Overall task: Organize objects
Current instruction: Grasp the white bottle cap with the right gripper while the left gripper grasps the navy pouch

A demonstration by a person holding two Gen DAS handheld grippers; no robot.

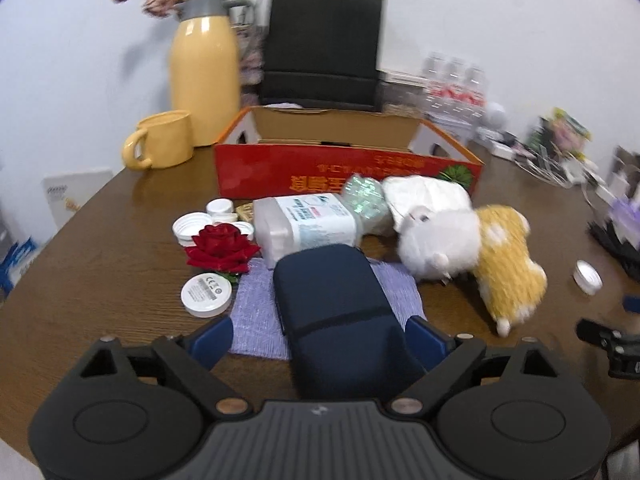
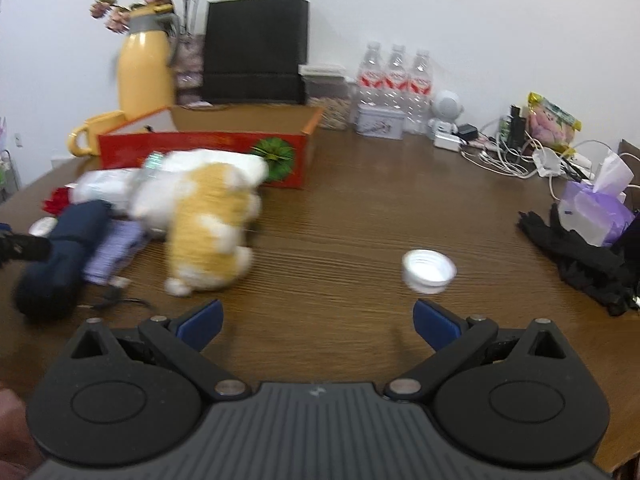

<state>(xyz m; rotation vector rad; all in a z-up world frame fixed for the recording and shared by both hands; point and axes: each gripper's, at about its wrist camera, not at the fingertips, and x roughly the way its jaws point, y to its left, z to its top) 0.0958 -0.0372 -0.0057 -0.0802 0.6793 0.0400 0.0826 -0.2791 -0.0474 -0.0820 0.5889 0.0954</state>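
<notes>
The brown wooden table (image 2: 340, 216) is carrying everything, and at its far edge the red cardboard box (image 1: 348, 168) is standing open, with a black paper bag (image 1: 324, 48) behind it and a yellow jug (image 1: 204, 80) and yellow mug (image 1: 160, 140) at its left end. In front of the box, toward the near edge, a white and yellow plush toy (image 1: 472, 252) is lying on its side, touching a white pack of tissues (image 1: 304, 224). The navy pouch (image 1: 340, 312) is lying on a lilac cloth (image 1: 260, 312) near the near edge, and it is sitting between the blue fingers (image 1: 212, 336) of the left gripper (image 1: 320, 340), which are standing wide; I cannot tell if the pads are touching it. A red rose (image 1: 220, 248) and a white round disc (image 1: 206, 294) are lying just left of the cloth. The right gripper (image 2: 316, 320) is spread wide over bare wood with nothing between its fingers, and a white cap (image 2: 428, 270) is lying near its right finger.
</notes>
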